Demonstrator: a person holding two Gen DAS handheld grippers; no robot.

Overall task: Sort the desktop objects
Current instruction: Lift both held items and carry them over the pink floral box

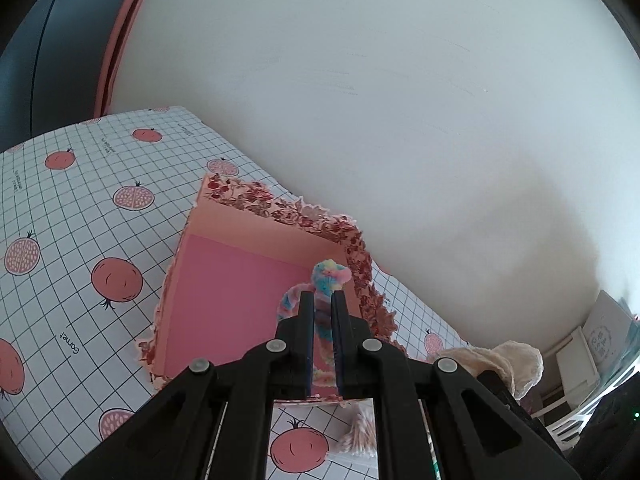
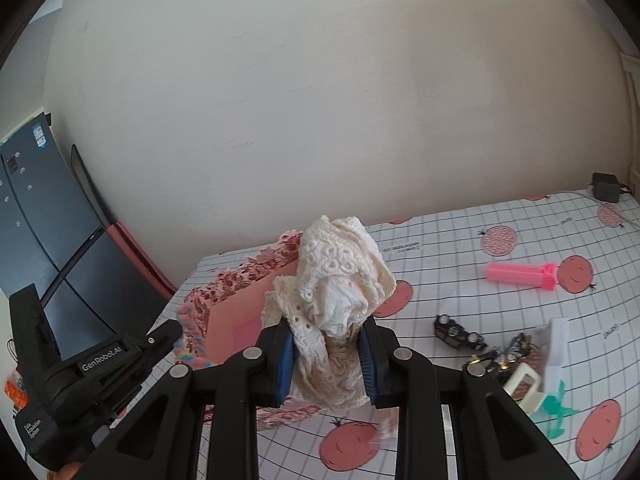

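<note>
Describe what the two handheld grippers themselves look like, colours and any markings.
Both are matte black plastic linkages with round silver pivot pins. The right gripper has ribbed blue pads inside its fingers. The left gripper has dark, narrow fingers; seen from the right wrist view, its body carries white "GenRobot.AI" lettering.

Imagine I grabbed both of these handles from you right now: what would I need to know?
Left gripper: shut on the rainbow fuzzy cord, held over the pink floral box.
Right gripper: shut on the cream lace cloth, raised just beside the box.
Done: neither is inside yet; the box floor looks bare.
Left: release both into the box, then sort what lies on the tablecloth: pink clip, small dark trinkets, teal piece, cotton swabs.
</note>
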